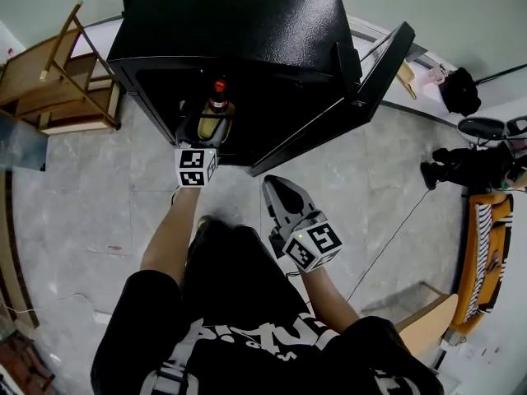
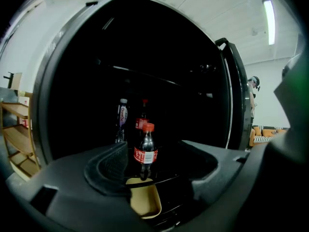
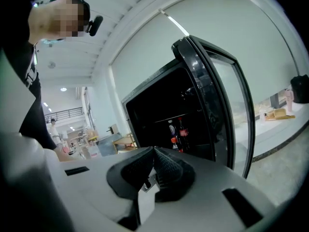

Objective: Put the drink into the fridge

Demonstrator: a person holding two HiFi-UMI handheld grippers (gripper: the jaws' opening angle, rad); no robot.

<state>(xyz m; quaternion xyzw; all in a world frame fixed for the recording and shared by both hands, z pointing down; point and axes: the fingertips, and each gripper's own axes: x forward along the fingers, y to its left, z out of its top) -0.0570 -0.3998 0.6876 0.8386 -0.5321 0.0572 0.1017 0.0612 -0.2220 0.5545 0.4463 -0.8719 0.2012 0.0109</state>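
The black fridge [image 1: 239, 23] stands open, its glass door [image 1: 346, 97] swung to the right. A cola bottle [image 2: 145, 151] with a red cap and red label stands upright at the front of the dark inside. It sits between the spread jaws of my left gripper [image 2: 152, 154], with a gap to each pad. In the head view the left gripper [image 1: 210, 115] reaches into the opening around the bottle [image 1: 217, 105]. Two more bottles [image 2: 122, 117] stand deeper inside. My right gripper [image 1: 276, 186] hangs in front of the door, shut and empty; its own view shows its pads [image 3: 166, 166] pressed together.
A wooden shelf unit [image 1: 62, 72] stands left of the fridge. Black camera gear [image 1: 469, 167] and an orange striped sofa [image 1: 486, 245] are at the right. A thin cable [image 1: 395, 237] runs across the grey tiled floor. A wooden board [image 1: 428, 323] lies near my right side.
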